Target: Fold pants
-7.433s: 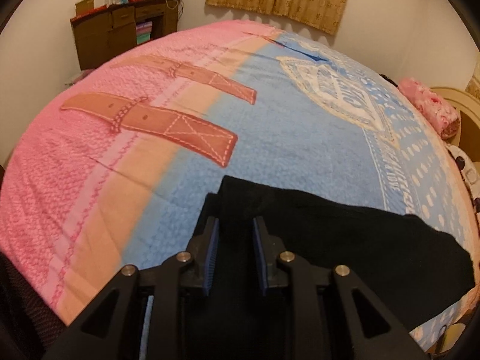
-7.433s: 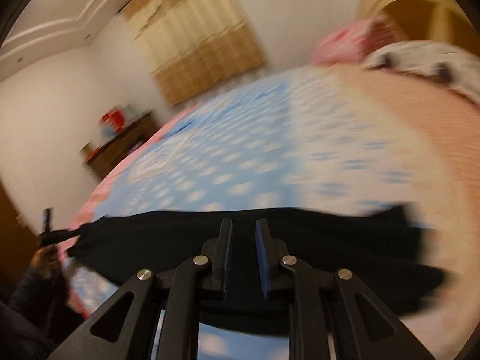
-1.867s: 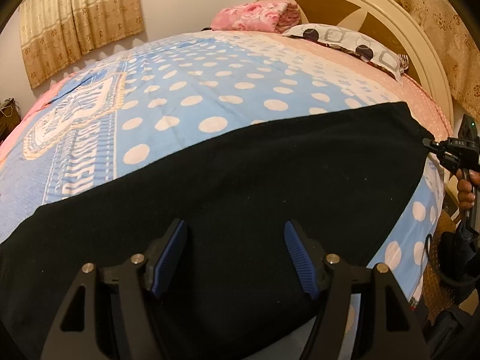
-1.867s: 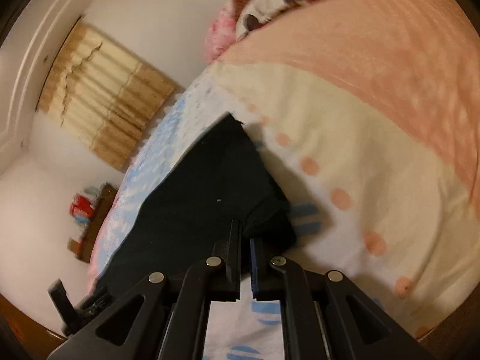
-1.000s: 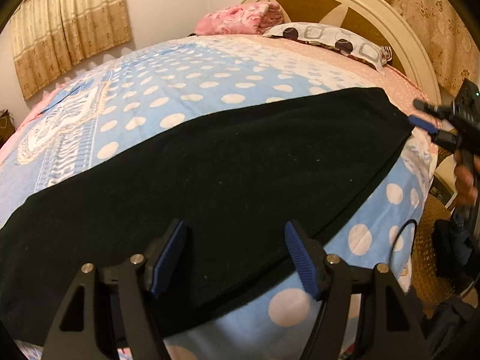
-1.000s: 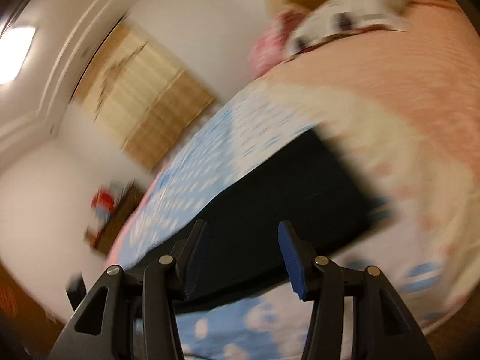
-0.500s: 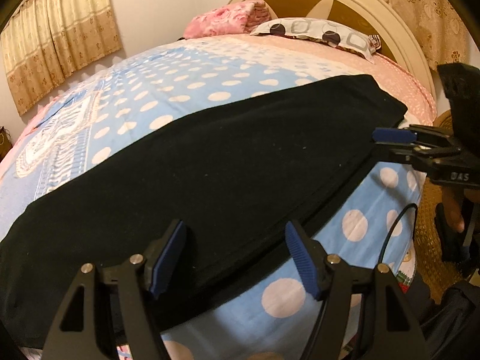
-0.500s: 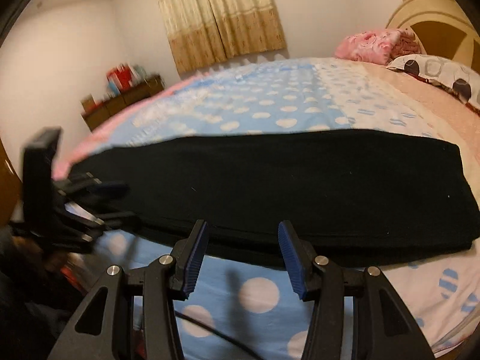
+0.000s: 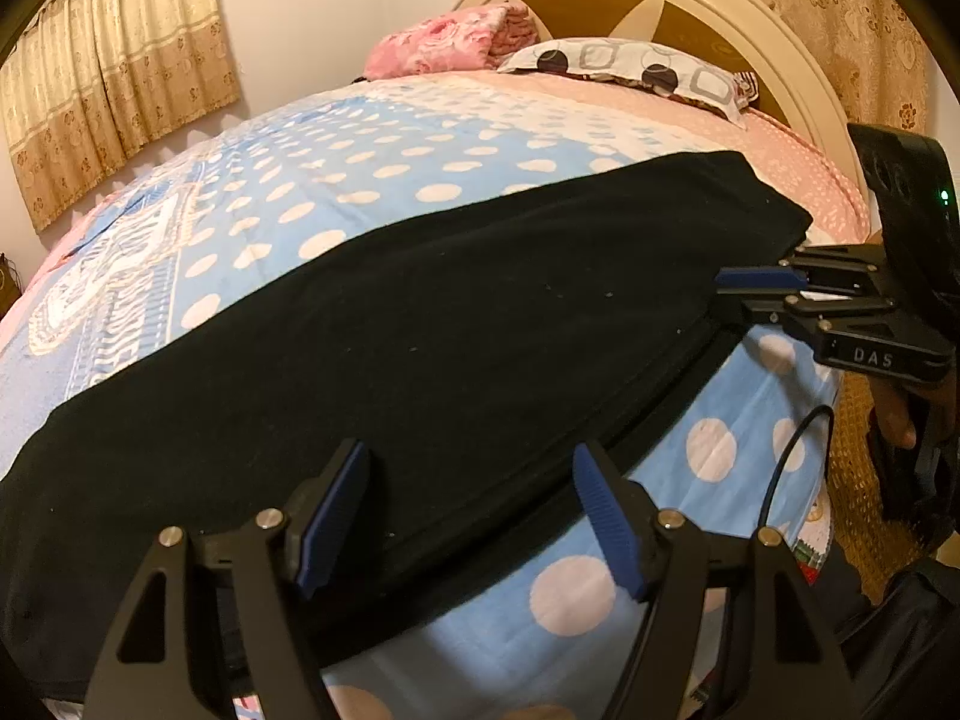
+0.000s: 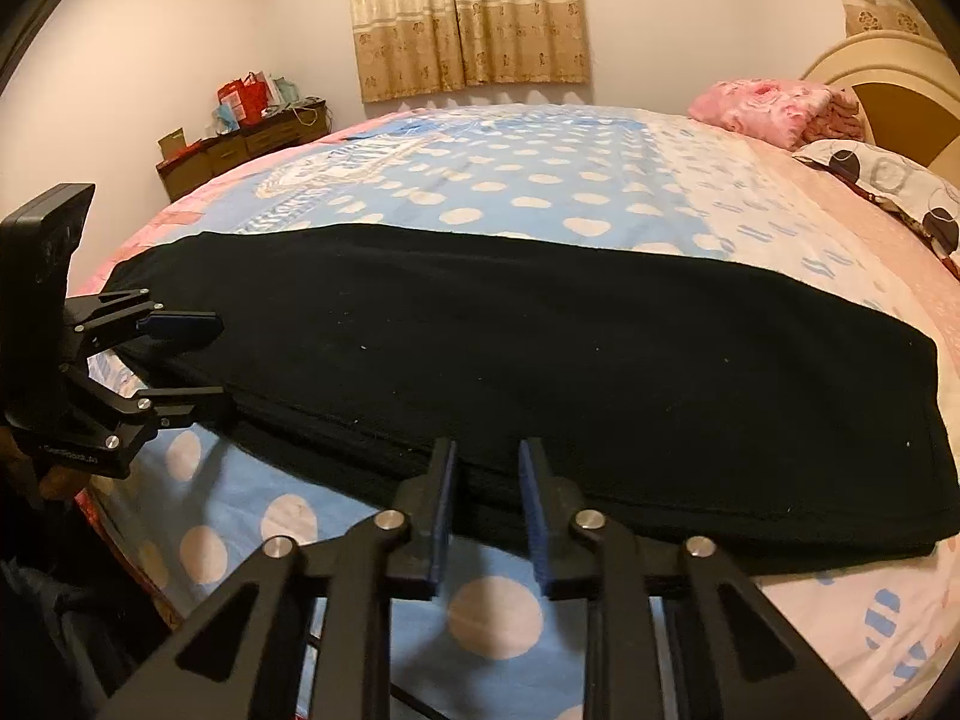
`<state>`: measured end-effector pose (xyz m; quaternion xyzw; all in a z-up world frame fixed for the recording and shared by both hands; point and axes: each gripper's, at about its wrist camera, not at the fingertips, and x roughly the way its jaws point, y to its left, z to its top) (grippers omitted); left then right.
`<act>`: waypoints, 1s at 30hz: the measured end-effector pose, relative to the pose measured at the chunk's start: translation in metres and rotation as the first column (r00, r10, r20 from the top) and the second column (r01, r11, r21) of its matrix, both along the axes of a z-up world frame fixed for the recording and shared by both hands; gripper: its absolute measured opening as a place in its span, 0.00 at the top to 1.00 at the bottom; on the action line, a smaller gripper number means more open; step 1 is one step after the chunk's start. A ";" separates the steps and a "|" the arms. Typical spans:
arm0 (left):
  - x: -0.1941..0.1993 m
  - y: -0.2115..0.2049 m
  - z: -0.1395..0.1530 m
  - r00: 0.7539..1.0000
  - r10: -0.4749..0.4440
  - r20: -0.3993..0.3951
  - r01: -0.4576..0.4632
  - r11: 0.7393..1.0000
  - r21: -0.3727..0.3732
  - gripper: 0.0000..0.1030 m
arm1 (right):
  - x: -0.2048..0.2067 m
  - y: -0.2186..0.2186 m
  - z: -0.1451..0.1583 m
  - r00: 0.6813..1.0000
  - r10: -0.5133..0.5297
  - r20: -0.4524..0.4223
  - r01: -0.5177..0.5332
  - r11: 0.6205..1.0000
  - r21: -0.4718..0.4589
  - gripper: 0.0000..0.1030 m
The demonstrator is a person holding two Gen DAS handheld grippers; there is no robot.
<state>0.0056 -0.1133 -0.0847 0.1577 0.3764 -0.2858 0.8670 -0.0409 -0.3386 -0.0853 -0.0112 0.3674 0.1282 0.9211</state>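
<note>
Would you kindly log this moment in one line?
pants flat on bed | left gripper open | right gripper jaws just closing, pants edge between

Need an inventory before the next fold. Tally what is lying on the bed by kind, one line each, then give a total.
Black pants: 1
Blue dotted bedspread: 1
Pink folded blanket: 1
Pillow with circle pattern: 1
Total: 4
</note>
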 end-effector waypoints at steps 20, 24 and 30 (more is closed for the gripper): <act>0.007 0.011 0.002 1.000 0.014 -0.028 -0.015 1.000 -0.026 0.29 | -0.002 0.052 -0.002 0.986 0.161 0.032 -0.146 0.950 -0.277 0.71; 0.008 0.011 0.002 0.999 0.015 -0.035 -0.016 0.999 -0.032 0.29 | -0.005 0.056 -0.004 0.978 0.209 0.028 -0.190 0.933 -0.306 0.71; 0.008 0.012 0.003 0.999 0.017 -0.037 -0.019 0.999 -0.034 0.29 | 0.000 0.052 -0.002 0.972 0.236 0.007 -0.225 0.935 -0.275 0.82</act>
